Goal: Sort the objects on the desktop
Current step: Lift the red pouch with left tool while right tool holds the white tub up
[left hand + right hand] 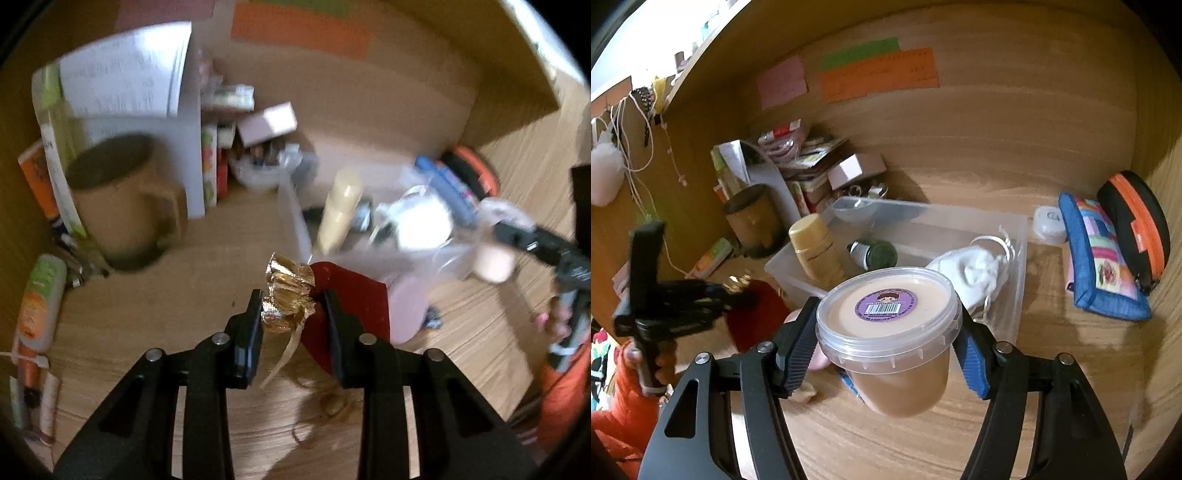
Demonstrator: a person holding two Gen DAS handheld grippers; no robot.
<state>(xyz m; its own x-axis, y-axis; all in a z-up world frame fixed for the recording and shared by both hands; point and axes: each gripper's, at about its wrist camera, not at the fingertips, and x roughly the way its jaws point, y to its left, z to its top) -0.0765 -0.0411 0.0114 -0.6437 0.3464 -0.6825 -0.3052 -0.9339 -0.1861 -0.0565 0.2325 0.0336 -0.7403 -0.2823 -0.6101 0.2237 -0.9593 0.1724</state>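
Note:
My left gripper (293, 306) is shut on a crumpled gold foil wrapper (288, 295) and holds it above the wooden desk, over a dark red heart-shaped piece (354, 295). It also shows at the left of the right wrist view (738, 291). My right gripper (886, 332) is shut on a clear plastic tub of beige paste (890, 332) with a purple barcode sticker, held above the desk in front of a clear plastic bin (1015, 236). The bin holds a cream bottle (816, 251), a dark green bottle (873, 253) and a white mask (971, 273).
A brown mug (122, 199) stands at the left beside papers and small boxes (266, 122). An orange tube (37, 302) lies at the far left. A blue patchwork pouch (1100, 258) and a black-orange case (1134, 225) lie at the right. Sticky notes (879, 72) hang on the back panel.

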